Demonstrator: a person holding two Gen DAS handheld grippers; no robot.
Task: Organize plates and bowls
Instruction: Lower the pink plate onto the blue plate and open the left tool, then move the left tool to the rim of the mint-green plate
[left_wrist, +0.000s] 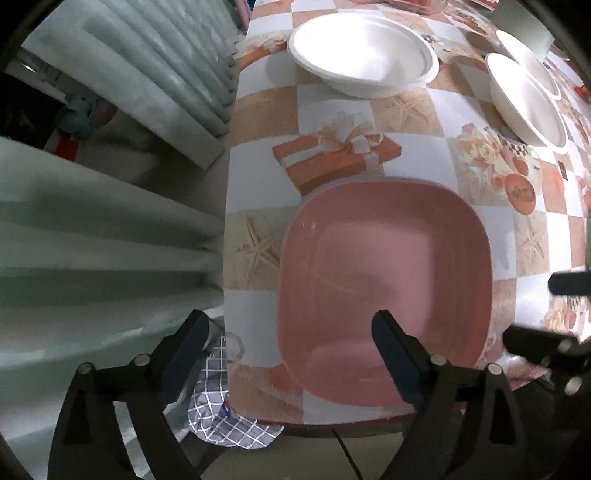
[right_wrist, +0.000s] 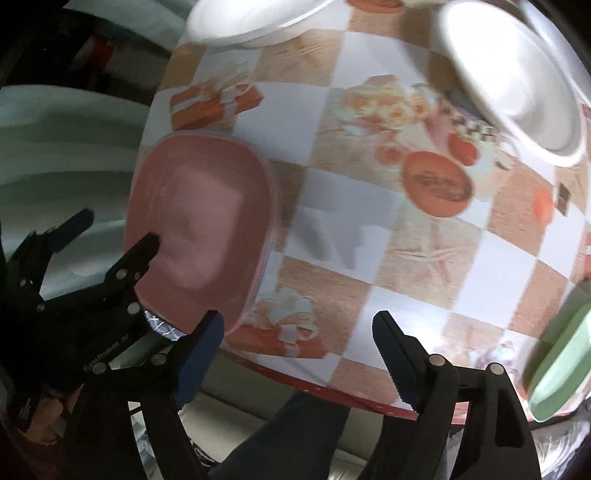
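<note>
Your left gripper (left_wrist: 291, 354) stands with jaws wide apart and nothing between the pads, one finger over the near part of the rounded-square pink plastic plate (left_wrist: 384, 288), the other off the table edge at lower left. Your right gripper (right_wrist: 299, 354) is likewise open and empty, the plate up-left of it. The pale green dish (right_wrist: 561, 373) at lower right is cut off and blurred; the white bowls (left_wrist: 364, 55) lie well apart along the top.

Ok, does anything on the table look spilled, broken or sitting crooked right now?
Nothing looks spilled or broken. The pink plate lies flat near the table's front corner. One thing stands out: at the far right, one white bowl overlaps a second bowl behind it, tilted rather than nested. The third white bowl sits level, alone.
</note>
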